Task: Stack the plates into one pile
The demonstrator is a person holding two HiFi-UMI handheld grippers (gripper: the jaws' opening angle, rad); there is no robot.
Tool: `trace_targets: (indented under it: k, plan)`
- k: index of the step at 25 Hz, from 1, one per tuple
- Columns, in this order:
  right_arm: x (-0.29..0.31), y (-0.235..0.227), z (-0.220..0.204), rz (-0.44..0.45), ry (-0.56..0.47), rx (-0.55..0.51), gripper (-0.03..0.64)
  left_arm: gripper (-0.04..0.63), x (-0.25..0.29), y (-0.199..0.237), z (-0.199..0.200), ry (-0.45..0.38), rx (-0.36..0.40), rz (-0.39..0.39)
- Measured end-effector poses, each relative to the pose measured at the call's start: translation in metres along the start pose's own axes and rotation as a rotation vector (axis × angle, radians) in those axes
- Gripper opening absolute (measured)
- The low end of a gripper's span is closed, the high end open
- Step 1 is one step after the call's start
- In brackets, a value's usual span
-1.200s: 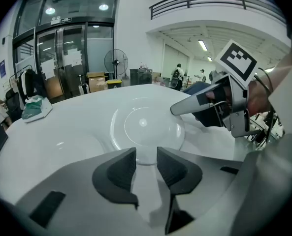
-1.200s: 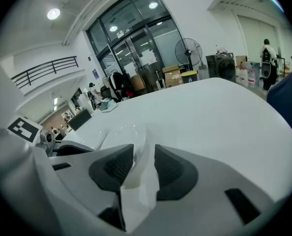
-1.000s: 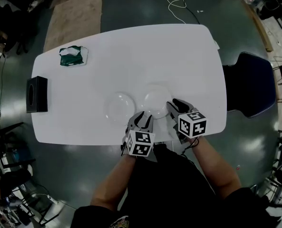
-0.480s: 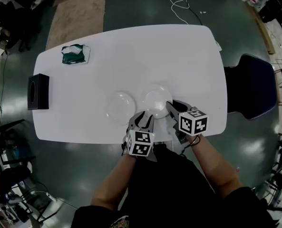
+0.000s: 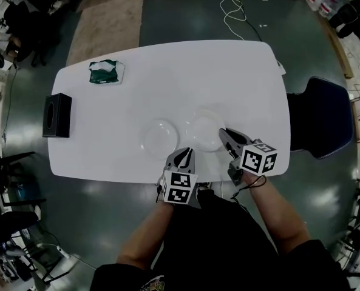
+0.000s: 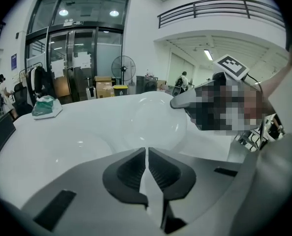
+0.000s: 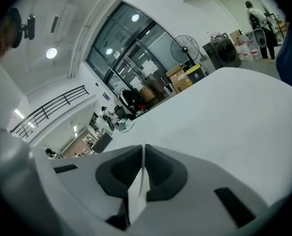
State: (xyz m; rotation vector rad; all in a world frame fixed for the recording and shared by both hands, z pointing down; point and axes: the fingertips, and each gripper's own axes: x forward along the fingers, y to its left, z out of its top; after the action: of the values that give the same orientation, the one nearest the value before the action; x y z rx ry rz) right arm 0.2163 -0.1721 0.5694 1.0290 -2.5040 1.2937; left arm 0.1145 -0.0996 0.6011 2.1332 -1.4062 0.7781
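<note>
Jaws just closed, nothing between
Left gripper points to 12 o'clock, right gripper to 10 o'clock.

A white table stands on dark glossy floor, a blue chair at its right end.

No text, brand or number could be read. The marker cube on the left hand-held gripper and the one on the right hand-held gripper bore only black-and-white square patterns. The papers on the glass doors were too small to make out.
</note>
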Motion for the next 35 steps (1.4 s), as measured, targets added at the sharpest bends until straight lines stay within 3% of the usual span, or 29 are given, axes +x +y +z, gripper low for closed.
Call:
trace_targets:
  k: [9,16,20,28,35]
  plan:
    - [0.027,0.048,0.007,0.097,0.009,0.020,0.029,0.023,-0.047,0.033,0.004,-0.069,-0.058,0.094]
    - [0.078,0.093,-0.024,0.170,0.088,0.040,0.029,0.023,-0.091,0.087,-0.021,-0.096,-0.142,0.219]
    - [0.097,0.095,-0.042,0.193,0.132,0.044,0.029,0.023,-0.097,0.100,-0.039,-0.095,-0.180,0.273]
    - [0.135,0.121,-0.072,0.174,0.182,0.108,0.029,0.023,-0.129,0.139,-0.067,-0.094,-0.237,0.310]
    - [0.146,0.104,-0.083,0.111,0.201,0.164,0.032,0.023,-0.130,0.150,-0.075,-0.106,-0.257,0.319]
